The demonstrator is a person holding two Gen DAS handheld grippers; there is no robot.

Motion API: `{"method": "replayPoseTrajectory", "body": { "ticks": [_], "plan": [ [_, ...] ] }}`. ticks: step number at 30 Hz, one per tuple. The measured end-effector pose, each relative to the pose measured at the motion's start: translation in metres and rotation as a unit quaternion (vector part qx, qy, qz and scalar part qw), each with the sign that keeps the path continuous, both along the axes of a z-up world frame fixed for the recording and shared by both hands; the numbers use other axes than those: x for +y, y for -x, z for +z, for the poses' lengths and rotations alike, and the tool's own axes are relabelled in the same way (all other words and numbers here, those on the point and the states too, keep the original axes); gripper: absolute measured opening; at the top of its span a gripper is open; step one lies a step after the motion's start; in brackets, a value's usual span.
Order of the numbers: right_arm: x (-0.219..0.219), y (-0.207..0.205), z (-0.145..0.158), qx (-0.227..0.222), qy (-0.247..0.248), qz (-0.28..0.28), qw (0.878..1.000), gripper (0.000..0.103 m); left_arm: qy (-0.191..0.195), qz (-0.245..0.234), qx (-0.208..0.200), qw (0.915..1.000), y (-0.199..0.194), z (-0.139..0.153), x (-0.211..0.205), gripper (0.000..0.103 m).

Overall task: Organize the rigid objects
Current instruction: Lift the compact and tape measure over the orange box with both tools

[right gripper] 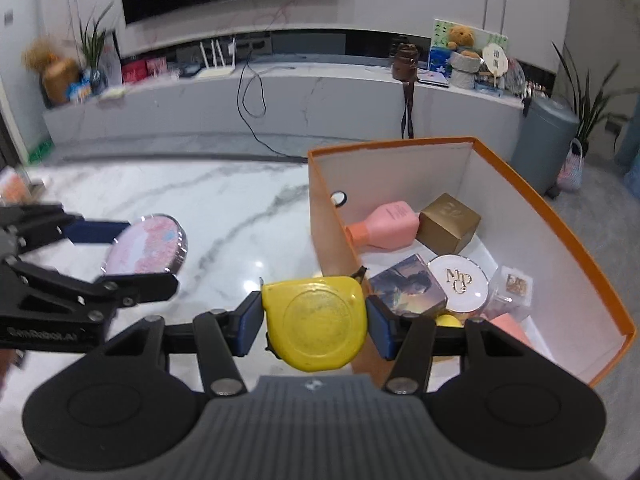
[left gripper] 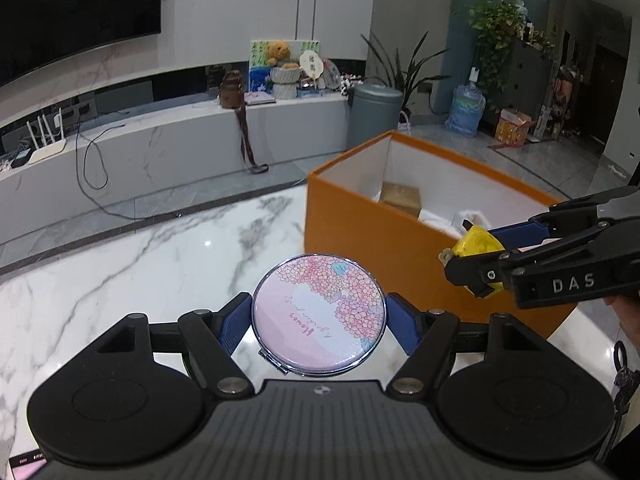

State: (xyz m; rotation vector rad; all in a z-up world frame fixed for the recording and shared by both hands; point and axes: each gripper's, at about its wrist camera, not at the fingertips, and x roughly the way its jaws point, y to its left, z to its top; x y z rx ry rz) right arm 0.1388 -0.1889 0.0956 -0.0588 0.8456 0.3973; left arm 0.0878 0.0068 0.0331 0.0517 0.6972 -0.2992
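My left gripper is shut on a round pink floral compact mirror, held above the marble table; the mirror also shows in the right wrist view. My right gripper is shut on a yellow tape measure, held by the near left corner of the orange box. In the left wrist view the tape measure hangs over the box's near wall. The box holds a pink bottle, a gold box, a white round compact and other small items.
A low marble TV console with cables, routers and a teddy bear display stands beyond the table. A grey bin and plants stand at the right. The left gripper's body sits left of my right gripper.
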Motion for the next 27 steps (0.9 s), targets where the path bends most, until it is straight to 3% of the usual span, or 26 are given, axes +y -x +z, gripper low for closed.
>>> {"method": "replayPoseTrajectory", "body": {
  "ticks": [9, 18, 27],
  "plan": [
    [-0.045, -0.007, 0.020, -0.015, -0.025, -0.047, 0.998, 0.055, 0.006, -0.028, -0.008, 0.9996, -0.005, 0.008, -0.038, 0.083],
    [-0.083, -0.021, 0.024, -0.018, -0.019, -0.100, 0.995, 0.055, -0.022, -0.076, -0.002, 0.9968, -0.016, 0.009, -0.086, 0.083],
    [-0.118, -0.032, 0.024, -0.015, -0.023, -0.141, 0.990, 0.055, -0.037, -0.110, -0.019, 0.9930, -0.033, 0.028, -0.133, 0.083]
  ]
}}
